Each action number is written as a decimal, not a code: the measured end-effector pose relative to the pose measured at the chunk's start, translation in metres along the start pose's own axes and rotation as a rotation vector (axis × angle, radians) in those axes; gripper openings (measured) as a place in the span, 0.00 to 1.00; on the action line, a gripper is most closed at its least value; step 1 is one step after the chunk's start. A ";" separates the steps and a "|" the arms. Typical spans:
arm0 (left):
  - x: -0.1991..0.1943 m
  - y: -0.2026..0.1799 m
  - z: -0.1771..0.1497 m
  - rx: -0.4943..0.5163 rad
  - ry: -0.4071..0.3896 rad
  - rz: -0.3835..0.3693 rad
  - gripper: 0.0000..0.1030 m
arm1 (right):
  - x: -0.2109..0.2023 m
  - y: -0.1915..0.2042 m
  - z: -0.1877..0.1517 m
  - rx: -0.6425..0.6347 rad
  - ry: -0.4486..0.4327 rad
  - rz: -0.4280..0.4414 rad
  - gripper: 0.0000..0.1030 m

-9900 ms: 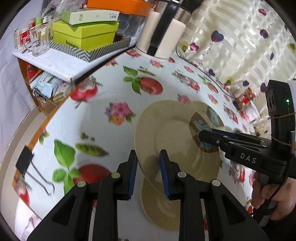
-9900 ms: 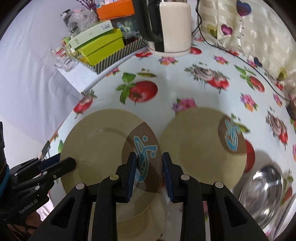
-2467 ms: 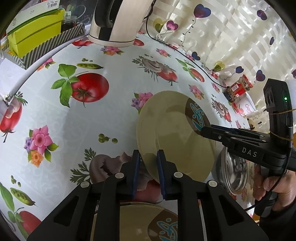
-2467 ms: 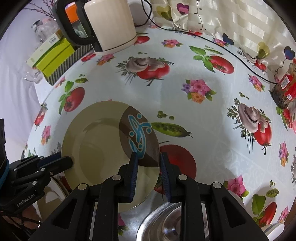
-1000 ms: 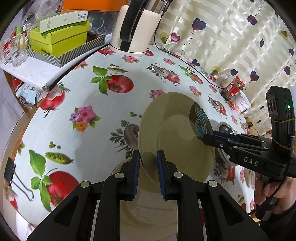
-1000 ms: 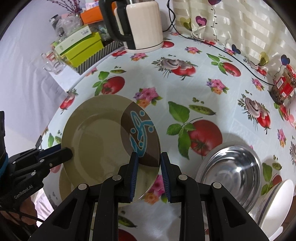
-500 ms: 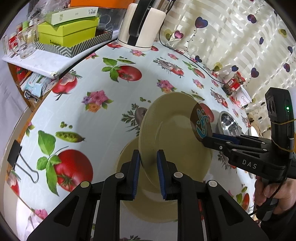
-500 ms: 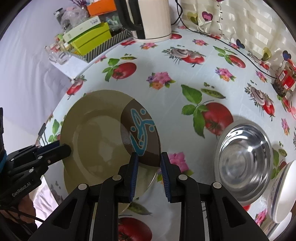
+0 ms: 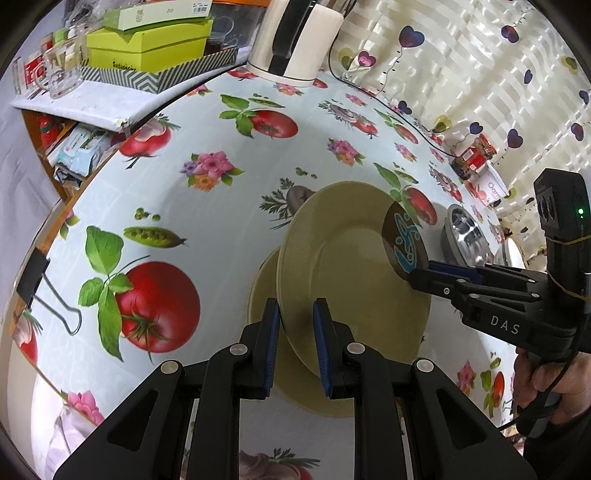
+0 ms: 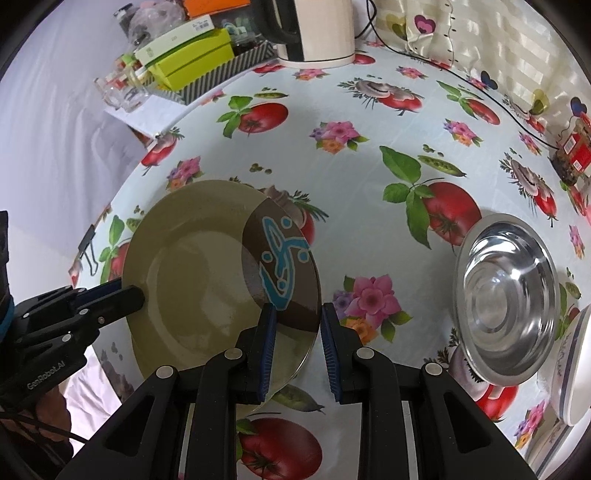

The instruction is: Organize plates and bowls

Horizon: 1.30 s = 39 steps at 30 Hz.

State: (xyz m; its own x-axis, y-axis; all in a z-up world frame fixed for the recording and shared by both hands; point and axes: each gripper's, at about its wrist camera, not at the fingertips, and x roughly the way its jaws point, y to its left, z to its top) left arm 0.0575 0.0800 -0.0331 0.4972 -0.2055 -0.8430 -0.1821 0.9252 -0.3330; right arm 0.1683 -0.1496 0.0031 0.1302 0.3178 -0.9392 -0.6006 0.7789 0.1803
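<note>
Above a second plate, both grippers clamp the held plate

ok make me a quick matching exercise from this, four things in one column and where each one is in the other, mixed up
Things:
1. held plate
2. second plate
3. steel bowl
4. kettle

Places:
A. lying on the tablecloth under another plate
B. at the table's far edge, by the curtain
C. gripped at opposite rims by both grippers
D. on the table to the right of the plates

Pairs: 1-C, 2-A, 3-D, 4-B

Two wrist fisheyes looked steeply down, close over the table. Both shared the plate from opposite rims.
</note>
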 end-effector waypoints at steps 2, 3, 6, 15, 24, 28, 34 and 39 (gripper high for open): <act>0.000 0.001 -0.002 -0.003 0.003 0.004 0.19 | 0.002 0.002 -0.001 -0.005 0.006 0.003 0.23; 0.000 0.002 -0.003 -0.005 0.005 0.007 0.19 | 0.003 0.003 -0.001 -0.007 0.008 0.003 0.23; -0.001 0.004 -0.005 -0.010 0.007 0.012 0.19 | 0.006 0.006 -0.003 -0.010 0.016 0.007 0.23; -0.002 0.006 -0.012 -0.009 0.014 0.026 0.19 | 0.010 0.013 -0.006 -0.034 0.027 0.011 0.25; -0.002 0.006 -0.014 -0.009 0.015 0.030 0.19 | 0.012 0.015 -0.008 -0.048 0.029 0.005 0.27; -0.003 0.005 -0.016 0.002 0.013 0.038 0.19 | 0.012 0.017 -0.009 -0.053 0.028 -0.002 0.27; -0.003 0.004 -0.019 0.010 0.009 0.055 0.21 | 0.012 0.018 -0.010 -0.059 0.026 -0.001 0.28; -0.004 0.004 -0.022 0.013 0.001 0.062 0.21 | 0.011 0.016 -0.012 -0.053 0.022 0.011 0.30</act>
State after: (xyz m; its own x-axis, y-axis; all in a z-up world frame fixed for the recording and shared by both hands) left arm 0.0365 0.0776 -0.0404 0.4850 -0.1483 -0.8619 -0.2009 0.9403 -0.2748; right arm 0.1501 -0.1401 -0.0077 0.1064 0.3143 -0.9433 -0.6433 0.7451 0.1757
